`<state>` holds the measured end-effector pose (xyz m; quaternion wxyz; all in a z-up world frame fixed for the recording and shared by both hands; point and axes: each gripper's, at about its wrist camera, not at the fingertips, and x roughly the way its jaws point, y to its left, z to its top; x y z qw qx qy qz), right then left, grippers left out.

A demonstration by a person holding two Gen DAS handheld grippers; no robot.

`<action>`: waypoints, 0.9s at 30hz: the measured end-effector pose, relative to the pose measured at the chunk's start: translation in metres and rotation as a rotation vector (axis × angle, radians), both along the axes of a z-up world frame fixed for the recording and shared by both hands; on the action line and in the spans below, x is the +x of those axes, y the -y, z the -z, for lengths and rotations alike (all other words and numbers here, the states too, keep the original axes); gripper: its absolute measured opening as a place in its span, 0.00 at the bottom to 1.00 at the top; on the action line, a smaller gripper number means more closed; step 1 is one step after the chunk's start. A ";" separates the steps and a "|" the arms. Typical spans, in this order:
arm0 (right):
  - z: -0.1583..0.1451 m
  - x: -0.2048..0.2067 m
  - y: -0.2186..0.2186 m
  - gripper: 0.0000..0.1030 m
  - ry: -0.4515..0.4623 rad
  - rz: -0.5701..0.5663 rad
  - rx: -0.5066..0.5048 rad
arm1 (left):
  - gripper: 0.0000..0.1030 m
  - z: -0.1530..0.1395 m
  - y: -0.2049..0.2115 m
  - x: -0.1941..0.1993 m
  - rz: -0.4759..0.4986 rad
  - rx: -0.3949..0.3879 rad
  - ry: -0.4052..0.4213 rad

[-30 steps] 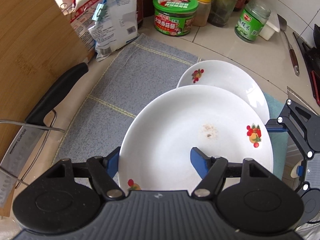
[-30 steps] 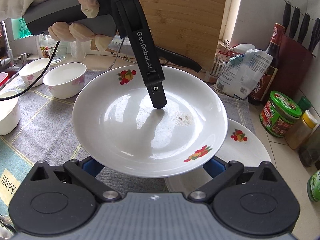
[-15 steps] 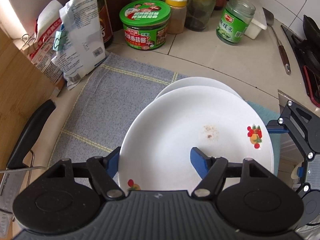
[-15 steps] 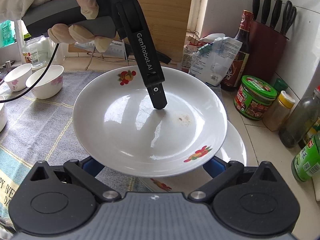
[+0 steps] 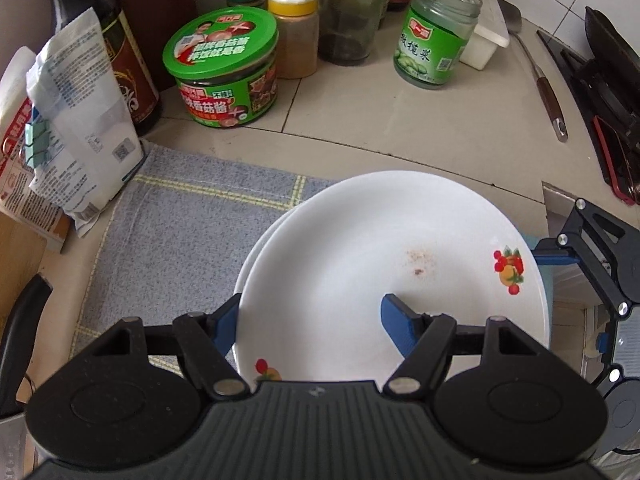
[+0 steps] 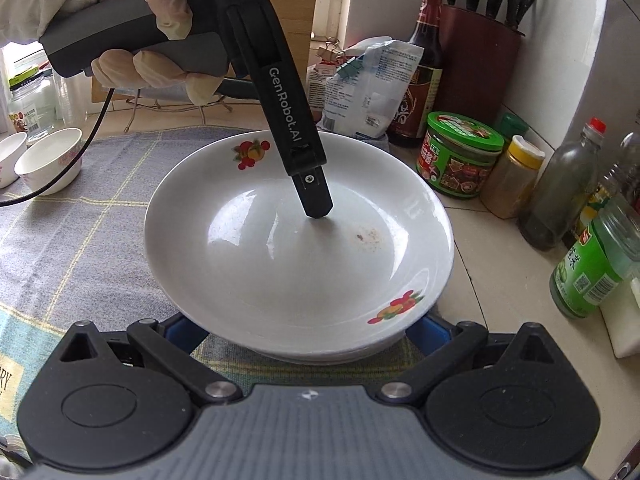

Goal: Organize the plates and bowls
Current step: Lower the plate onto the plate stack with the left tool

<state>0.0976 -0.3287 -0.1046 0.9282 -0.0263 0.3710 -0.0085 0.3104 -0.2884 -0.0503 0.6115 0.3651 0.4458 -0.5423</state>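
A white plate with fruit prints (image 5: 360, 264) (image 6: 280, 264) sits almost directly over a second white plate (image 5: 256, 256) whose rim (image 6: 340, 356) shows below it. My left gripper (image 5: 310, 320) is shut on the top plate's near rim, one finger inside the plate (image 6: 312, 196), one beneath. My right gripper (image 6: 308, 330) has both blue fingers under the top plate's rim, spread wide; whether they grip it I cannot tell. Two small white bowls (image 6: 50, 164) stand at the far left of the cloth.
A grey checked cloth (image 5: 180, 240) covers the counter. Jars and bottles stand behind: a green-lidded sauce jar (image 5: 224, 68), a soy bottle (image 5: 116, 52), a green glass jar (image 5: 434, 36), bagged goods (image 5: 80, 128). A knife block (image 6: 480, 40) stands by the wall. A spatula (image 5: 544, 84) lies right.
The held plate has moved toward the jars and down over the lower plate, now nearly covering it. Both grippers travelled with it.
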 end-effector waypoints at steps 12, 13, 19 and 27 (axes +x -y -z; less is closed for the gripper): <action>0.004 0.000 0.007 1.00 -0.027 0.031 0.024 | 0.70 0.014 0.008 -0.004 0.027 0.015 -0.008; 0.004 0.000 0.007 1.00 -0.028 0.030 0.028 | 0.71 0.015 0.008 -0.003 0.027 0.018 -0.007; 0.004 0.001 0.006 1.00 -0.034 0.029 0.030 | 0.71 0.021 0.009 -0.002 0.028 0.033 -0.009; 0.005 0.001 0.006 1.00 -0.039 0.033 0.021 | 0.71 0.024 0.010 -0.004 0.048 0.040 0.004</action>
